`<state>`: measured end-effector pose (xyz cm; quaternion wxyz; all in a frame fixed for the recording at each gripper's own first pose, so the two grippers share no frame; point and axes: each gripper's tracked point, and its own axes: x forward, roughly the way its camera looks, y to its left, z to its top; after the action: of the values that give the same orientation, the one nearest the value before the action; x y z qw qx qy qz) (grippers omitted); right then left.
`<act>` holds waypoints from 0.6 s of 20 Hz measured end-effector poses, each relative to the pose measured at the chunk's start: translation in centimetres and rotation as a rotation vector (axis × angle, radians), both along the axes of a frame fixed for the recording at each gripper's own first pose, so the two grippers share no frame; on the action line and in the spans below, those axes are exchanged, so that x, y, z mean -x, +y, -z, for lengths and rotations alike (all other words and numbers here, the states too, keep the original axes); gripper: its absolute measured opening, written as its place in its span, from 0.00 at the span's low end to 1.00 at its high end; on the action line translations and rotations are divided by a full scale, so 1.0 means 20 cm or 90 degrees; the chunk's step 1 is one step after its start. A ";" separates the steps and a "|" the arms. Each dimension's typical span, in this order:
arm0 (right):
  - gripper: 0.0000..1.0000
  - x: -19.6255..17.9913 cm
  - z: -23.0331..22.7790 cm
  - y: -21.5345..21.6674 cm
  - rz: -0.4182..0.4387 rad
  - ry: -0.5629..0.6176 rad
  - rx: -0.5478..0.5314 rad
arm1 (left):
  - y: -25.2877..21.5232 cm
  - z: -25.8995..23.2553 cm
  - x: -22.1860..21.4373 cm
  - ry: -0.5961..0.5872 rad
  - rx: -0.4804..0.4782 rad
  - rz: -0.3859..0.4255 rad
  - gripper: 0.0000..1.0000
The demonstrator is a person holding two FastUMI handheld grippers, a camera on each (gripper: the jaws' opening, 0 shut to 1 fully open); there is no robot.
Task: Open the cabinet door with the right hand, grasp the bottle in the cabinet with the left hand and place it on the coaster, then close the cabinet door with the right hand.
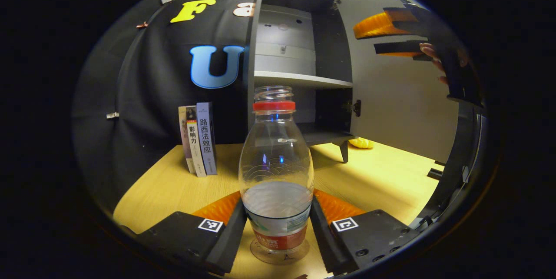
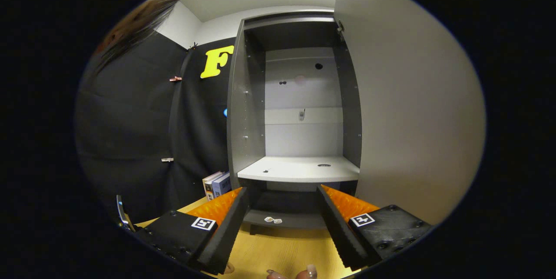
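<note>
Bottle (image 1: 276,170) stands upright at lower centre on the table (image 1: 382,179), clenched between the left gripper (image 1: 276,222) fingers. Right gripper (image 2: 282,222) hangs released before the open cabinet (image 2: 299,168), door (image 2: 408,109) at right.

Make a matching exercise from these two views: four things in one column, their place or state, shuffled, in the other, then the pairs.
Things:
1. bottle
2. cabinet door
3. books
4. right gripper

Place or state:
A. swung open
B. upright on the table, left of the cabinet
C. open, holding nothing
D. between the left gripper's fingers

Pairs: 1-D, 2-A, 3-B, 4-C
</note>
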<state>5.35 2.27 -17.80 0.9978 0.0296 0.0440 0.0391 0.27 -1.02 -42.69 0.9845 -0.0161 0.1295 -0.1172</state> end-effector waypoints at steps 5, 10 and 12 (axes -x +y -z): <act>0.96 0.02 0.05 -0.02 0.007 0.018 -0.018 | 0.06 0.10 -0.03 -0.004 -0.029 -0.018 0.77; 0.96 0.03 0.09 0.00 0.000 0.040 -0.030 | 0.05 0.12 -0.02 -0.014 -0.028 -0.018 0.78; 0.97 0.04 0.11 0.02 -0.009 0.049 -0.036 | 0.05 0.12 -0.02 -0.009 -0.019 -0.016 0.78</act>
<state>4.53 2.68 -19.94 0.9939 0.0589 0.0811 0.0463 0.67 -0.10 -45.00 0.9869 -0.0022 0.1241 -0.1028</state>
